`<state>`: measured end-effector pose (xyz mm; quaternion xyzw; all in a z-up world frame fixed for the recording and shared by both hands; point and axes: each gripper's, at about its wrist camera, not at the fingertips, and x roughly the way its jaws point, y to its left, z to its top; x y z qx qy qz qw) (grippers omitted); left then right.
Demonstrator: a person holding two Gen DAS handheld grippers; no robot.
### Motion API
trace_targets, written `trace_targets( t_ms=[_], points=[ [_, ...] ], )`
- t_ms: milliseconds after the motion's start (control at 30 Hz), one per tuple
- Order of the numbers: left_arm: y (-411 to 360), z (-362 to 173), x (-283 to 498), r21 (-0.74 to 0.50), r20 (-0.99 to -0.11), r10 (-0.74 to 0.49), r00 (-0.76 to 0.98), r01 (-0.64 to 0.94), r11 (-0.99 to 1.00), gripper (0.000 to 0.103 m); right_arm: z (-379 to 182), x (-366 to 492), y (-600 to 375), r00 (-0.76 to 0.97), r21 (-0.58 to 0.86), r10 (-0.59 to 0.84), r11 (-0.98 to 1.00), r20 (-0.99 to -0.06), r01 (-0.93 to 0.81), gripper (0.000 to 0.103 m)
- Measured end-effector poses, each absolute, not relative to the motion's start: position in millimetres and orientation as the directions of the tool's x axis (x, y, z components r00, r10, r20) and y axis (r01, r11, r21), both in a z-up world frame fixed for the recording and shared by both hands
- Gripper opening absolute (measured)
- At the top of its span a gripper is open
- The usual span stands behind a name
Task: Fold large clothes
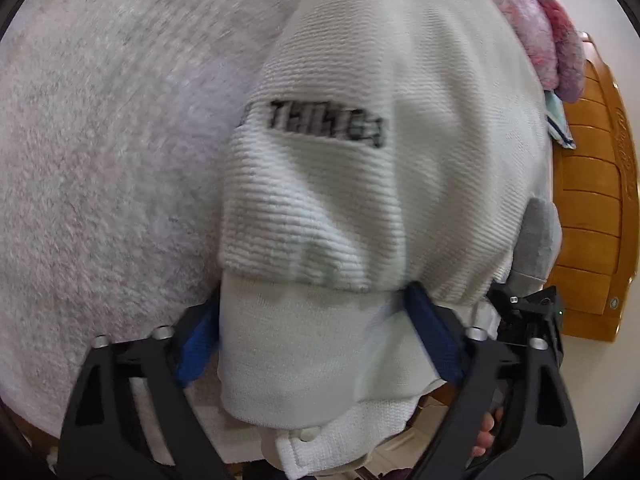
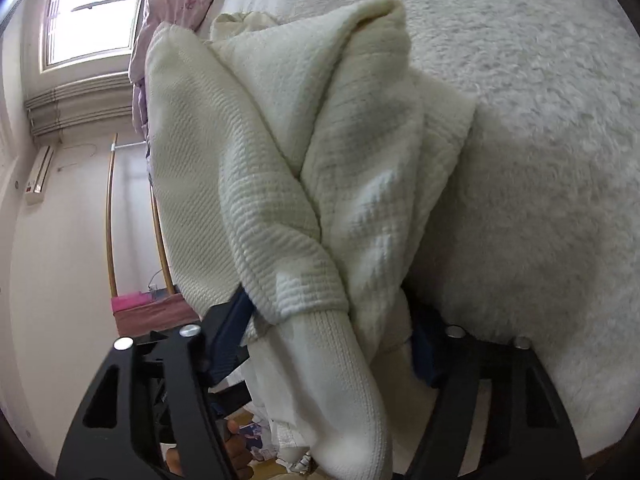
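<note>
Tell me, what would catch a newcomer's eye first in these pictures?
A bulky cream knitted sweater fills both views, bunched between the blue-padded fingers of the left gripper and the right gripper. Dark lettering runs across its middle, and it lies on a fluffy white blanket, with pink bedding at the far edge.

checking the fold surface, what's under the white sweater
Under the white sweater lies a fluffy pale blanket, visible all around it. Whatever sits directly beneath the sweater's bulk is covered. Its lower end passes between the left gripper's fingers.
</note>
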<state>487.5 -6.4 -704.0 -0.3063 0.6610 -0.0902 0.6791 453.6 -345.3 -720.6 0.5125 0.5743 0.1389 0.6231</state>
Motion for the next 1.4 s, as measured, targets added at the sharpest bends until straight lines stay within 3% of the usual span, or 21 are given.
trace_targets(
  t_ms=[167, 200, 233, 300, 400, 700, 1033, 1267, 1400],
  points=[
    [-3.8, -707.6, 493.9, -0.551, -0.831, -0.546, 0.108, -0.305, 0.777, 0.072, -729.3, 448.2, -341.5, 0.36, 0.79, 0.729, 0.401, -0.582, 0.464, 0.054],
    [-4.1, -706.1, 494.7, -0.543, -0.836, -0.539, 0.106, -0.302, 0.783, 0.067, -728.9, 449.4, -338.5, 0.365, 0.784, 0.72, 0.404, -0.591, 0.472, 0.053],
    [-4.6, -704.0, 494.8, -0.535, -0.842, -0.53, 0.101, -0.293, 0.793, 0.063, -727.7, 449.7, -336.6, 0.363, 0.778, 0.715, 0.411, -0.598, 0.475, 0.045],
    [-7.3, -691.7, 497.0, -0.506, -0.862, -0.497, 0.103, -0.253, 0.825, 0.038, -716.8, 452.9, -330.9, 0.344, 0.777, 0.72, 0.431, -0.603, 0.459, 0.034],
    [-13.8, -662.8, 496.0, -0.504, -0.863, -0.48, 0.159, -0.196, 0.841, 0.026, -677.4, 468.5, -324.2, 0.305, 0.746, 0.688, 0.547, -0.659, 0.379, 0.031],
    [-75.0, -528.6, 489.8, -0.519, -0.793, -0.455, 0.405, -0.06, 0.852, 0.023, -539.4, 524.3, -361.6, 0.352, 0.753, 0.69, 0.655, -0.632, 0.067, 0.027],
    [-212.0, -443.1, 494.4, -0.626, -0.628, -0.498, 0.598, -0.009, 0.78, 0.023, -429.1, 568.2, -473.5, 0.427, 0.727, 0.719, 0.662, -0.549, -0.18, 0.027],
    [-345.0, -392.2, 534.6, -0.563, -0.496, -0.538, 0.682, 0.219, 0.797, 0.023, -378.3, 578.1, -620.3, 0.593, 0.688, 0.673, 0.679, -0.442, -0.258, 0.027],
    [-420.8, -401.9, 531.1, -0.5, -0.444, -0.577, 0.686, 0.344, 0.795, 0.023, -398.6, 564.3, -693.1, 0.657, 0.725, 0.644, 0.656, -0.393, -0.21, 0.027]
  ],
)
